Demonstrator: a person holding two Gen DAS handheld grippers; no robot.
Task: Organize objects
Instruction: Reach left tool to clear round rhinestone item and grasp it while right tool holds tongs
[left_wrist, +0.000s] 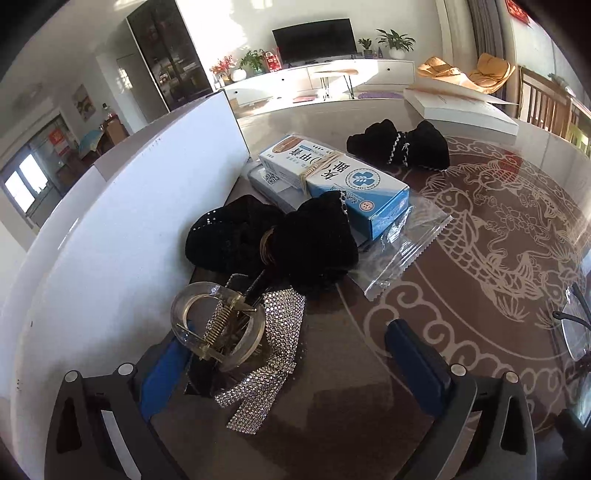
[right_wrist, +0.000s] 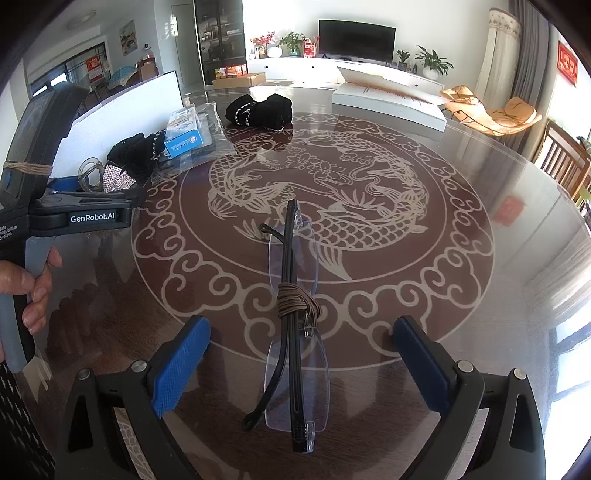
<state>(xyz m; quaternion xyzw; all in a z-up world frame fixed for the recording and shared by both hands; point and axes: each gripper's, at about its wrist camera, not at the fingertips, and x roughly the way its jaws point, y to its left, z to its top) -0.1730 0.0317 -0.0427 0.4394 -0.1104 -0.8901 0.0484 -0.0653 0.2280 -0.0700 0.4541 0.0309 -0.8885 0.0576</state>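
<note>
By the white board at the bench's (right_wrist: 480, 155) left edge lie a clear hair clip (left_wrist: 218, 328) and rhinestone strip (left_wrist: 273, 354), between the released left tongs (left_wrist: 295, 369). Rightward, folded glasses (right_wrist: 295, 332), cord-bound, lie ungrasped between the released right tongs (right_wrist: 301, 365). Sorting looks barely begun.

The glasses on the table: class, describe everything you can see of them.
The glasses are rimless, with clear lenses and thin dark arms folded shut. Brown cord is wound around the middle, binding them. They lie flat on the glossy patterned table, between the open fingers of the right hand-held gripper, touching neither.
</note>
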